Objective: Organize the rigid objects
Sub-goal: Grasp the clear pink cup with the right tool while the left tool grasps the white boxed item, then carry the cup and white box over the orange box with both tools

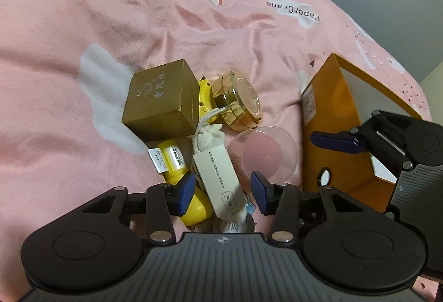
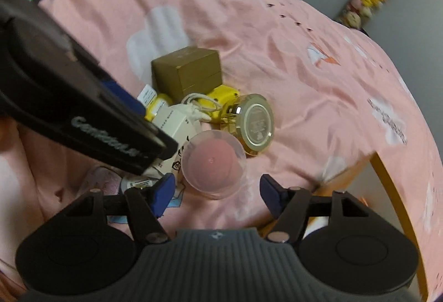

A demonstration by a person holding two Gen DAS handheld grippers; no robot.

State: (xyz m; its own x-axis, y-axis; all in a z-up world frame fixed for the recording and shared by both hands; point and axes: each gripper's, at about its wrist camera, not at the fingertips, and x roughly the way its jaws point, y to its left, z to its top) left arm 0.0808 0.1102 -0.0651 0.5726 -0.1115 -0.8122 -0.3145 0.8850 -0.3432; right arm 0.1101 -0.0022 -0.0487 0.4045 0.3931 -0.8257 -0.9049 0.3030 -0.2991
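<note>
Small rigid clutter sat mid-bed on a pink blanket [image 1: 83, 25], wide bare fabric from 9 to 1 o'clock. White pouch [image 1: 218, 171], soft cloth with card label, long axis running 11 to 5 o'clock, lay between the left claw [image 1: 223, 192] pads, claw part open, not pressing. Yellow bottle [image 1: 177, 166] touched its 9 o'clock side. Gold cardboard box [image 1: 160, 99] at 11, shiny round gold jar [image 1: 238, 101] tipped on its side at 12. Clear plastic lid [image 2: 213, 163] lay flat, just ahead of the right claw [image 2: 217, 195], open, empty. Orange box [image 1: 329, 122] walled off 3 o'clock.
</note>
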